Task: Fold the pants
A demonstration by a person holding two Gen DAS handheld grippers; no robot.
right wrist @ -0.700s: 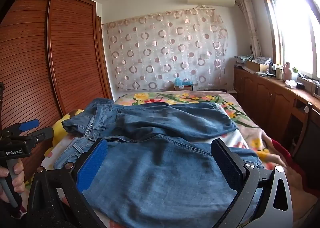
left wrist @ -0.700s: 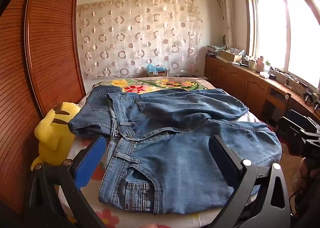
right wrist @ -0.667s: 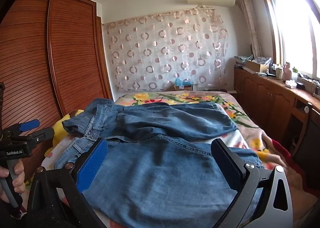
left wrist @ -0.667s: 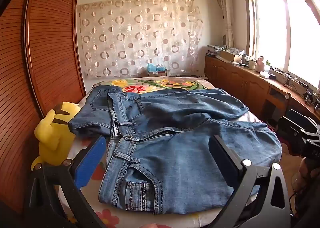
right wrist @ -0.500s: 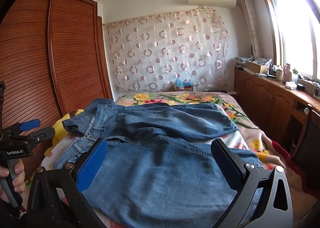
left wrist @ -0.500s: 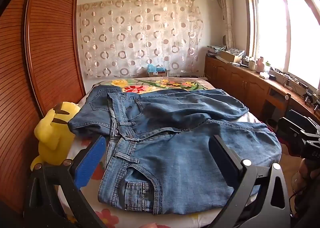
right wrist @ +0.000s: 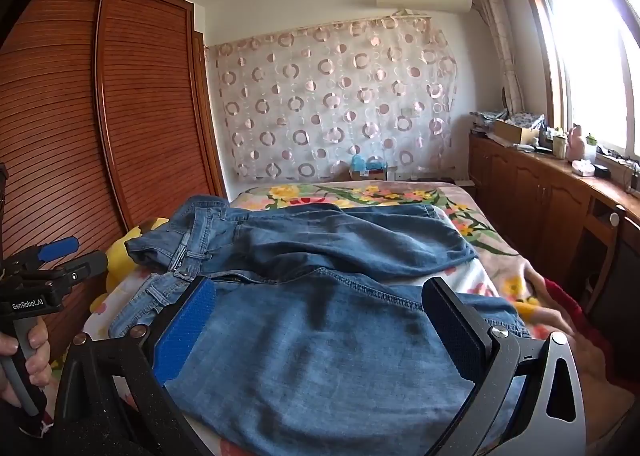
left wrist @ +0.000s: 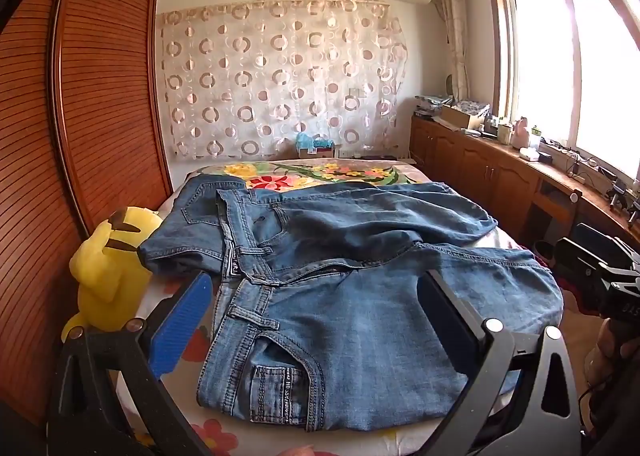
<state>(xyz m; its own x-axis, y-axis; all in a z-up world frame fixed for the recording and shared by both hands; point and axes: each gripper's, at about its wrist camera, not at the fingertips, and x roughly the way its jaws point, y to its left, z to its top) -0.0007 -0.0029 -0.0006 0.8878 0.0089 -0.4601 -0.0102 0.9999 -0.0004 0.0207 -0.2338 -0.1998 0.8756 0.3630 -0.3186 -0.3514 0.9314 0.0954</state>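
Two grippers hover over the near edge of the bed (left wrist: pixel 248 444), and neither holds anything. At the left of the left wrist view a yellow plush toy (left wrist: pixel 106 276) sits against the wooden wardrobe (left wrist: pixel 104 95); just right of it the pants (left wrist: pixel 340 296), blue jeans, lie spread across the floral bedspread, waistband toward the left of the frame, one leg running to the right along the near edge and the other lying behind it toward the upper right. The left gripper (left wrist: pixel 316 320) frames the waistband and pocket area with its fingers (left wrist: pixel 182 322) spread wide, clear of the cloth. In the right wrist view the right gripper (right wrist: pixel 320 332) hangs above the near leg, fingers (right wrist: pixel 186 330) likewise wide apart and empty; the hand (right wrist: pixel 28 360) gripping the other tool's handle shows at the lower left of that frame. To fold well, I would pinch the waistband with the left tool and the near leg further right with the right one, taking one layer of denim each, then lift both together and carry the near leg over the far one so the seams line up. Compared with the earlier frames, nothing has shifted: jeans, toy and both tools sit as they did.
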